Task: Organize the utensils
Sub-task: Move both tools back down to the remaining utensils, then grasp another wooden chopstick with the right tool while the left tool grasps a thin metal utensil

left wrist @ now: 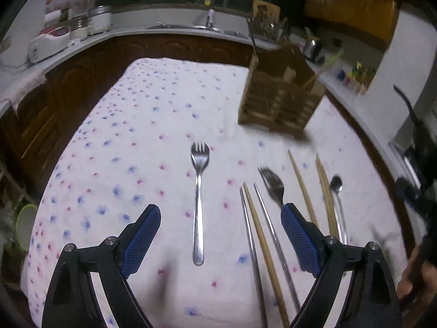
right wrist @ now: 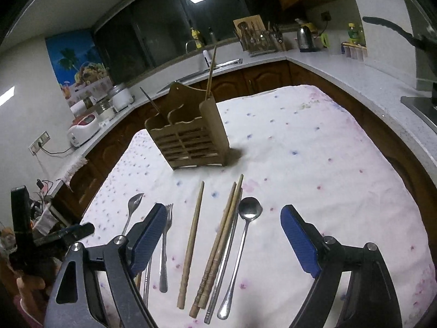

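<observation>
A: Both grippers are over the counter (right wrist: 314,147), which has a white cloth with small blue and pink flowers. The utensils lie in a row. From the right wrist view: a long-handled steel spoon (right wrist: 241,243), a pair of wooden chopsticks (right wrist: 218,248) touching each other, a thin metal chopstick (right wrist: 222,268) just beside them, and a single wooden chopstick (right wrist: 191,243) a bit apart.

B: And the wooden holder (right wrist: 188,139) stands upright behind them, slatted front, several compartments. One wooden stick and one thin dark one poke out of it.

A: The right gripper (right wrist: 224,240) is spread wide, nothing between the blue pads, hovering above the chopsticks and spoon.

B: The left gripper (left wrist: 221,239) is likewise released, jaws wide, and a steel spork (left wrist: 198,199) lies on the cloth in the gap between them, untouched.

A: That spork is plain in the left view; in the right view only its head and part of its handle show beyond the left-hand finger. A fork (left wrist: 271,186) lies to its right, handle hidden behind the blue pad.

B: The left view blurs the holder (left wrist: 281,95), though. The right view gives it sharp, plus the kitchen behind: sink, kettle, window.

A: The right view also catches the left gripper's black body at its left edge, with a hand (right wrist: 30,284) under it.
</observation>
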Demonstrator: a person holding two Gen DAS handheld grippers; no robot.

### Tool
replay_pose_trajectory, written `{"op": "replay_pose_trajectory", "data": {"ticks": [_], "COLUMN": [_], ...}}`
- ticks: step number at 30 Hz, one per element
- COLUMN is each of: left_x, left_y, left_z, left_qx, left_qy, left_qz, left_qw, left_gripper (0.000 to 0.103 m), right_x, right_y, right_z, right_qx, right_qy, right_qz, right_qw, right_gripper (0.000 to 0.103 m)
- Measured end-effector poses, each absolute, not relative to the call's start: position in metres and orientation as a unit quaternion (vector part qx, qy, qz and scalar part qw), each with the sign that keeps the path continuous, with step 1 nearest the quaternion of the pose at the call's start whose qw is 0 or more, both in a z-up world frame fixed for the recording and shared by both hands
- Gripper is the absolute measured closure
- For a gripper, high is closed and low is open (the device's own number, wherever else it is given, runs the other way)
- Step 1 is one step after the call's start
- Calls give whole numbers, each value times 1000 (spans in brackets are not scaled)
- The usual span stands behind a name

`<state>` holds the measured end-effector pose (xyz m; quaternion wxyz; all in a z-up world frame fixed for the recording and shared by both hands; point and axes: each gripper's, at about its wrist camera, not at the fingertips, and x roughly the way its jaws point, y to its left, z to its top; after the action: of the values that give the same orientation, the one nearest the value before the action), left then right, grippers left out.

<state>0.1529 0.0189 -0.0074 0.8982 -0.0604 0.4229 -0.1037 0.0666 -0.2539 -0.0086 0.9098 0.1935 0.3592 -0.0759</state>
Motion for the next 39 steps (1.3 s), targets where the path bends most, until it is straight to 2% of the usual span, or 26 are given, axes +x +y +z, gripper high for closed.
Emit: {"op": "replay_pose_trajectory", "data": {"ticks": [1, 3, 6, 10, 13, 15, 21, 25, 29, 39], "left_x": [153, 156, 164, 176, 183, 189, 215, 229, 238, 254], "left_y": [15, 8, -2, -11, -17, -19, -25, -30, -30, -39], "left_z": [-9, -12, -17, -24, -31, -36, -50, -59, -69, -77], "left_qx": [-53, -43, -30, -20, -13, -13, -12, -4, -9, 14], "left_qy": [428, 435, 449, 461, 472, 482, 504, 514, 530, 536], "left_qz": [-106, -114, -120, -127, -133, -136, -144, -144, -150, -154], "left_qw": [896, 892, 885, 878, 872, 866, 852, 846, 834, 830], "left_gripper": [15, 25, 36, 41, 43, 51, 60, 65, 76, 79], "right_x": [67, 72, 80, 91, 99, 107, 136, 157, 179, 219], "right_y": [-254, -254, -254, -254, -253, -250, -238, -231, -226, -221], "right_z": [-9, -11, -14, -20, -24, -28, -43, -58, -74, -107], "right_qx": [192, 189, 186, 185, 189, 186, 185, 181, 177, 146], "right_qy": [362, 365, 373, 384, 392, 400, 428, 448, 469, 511], "right_qz": [-77, -77, -70, -67, -61, -54, -23, -6, 3, -8], "right_qw": [909, 909, 906, 902, 898, 896, 884, 875, 865, 847], "right_gripper": [17, 20, 30, 42, 47, 53, 55, 62, 68, 75]}}
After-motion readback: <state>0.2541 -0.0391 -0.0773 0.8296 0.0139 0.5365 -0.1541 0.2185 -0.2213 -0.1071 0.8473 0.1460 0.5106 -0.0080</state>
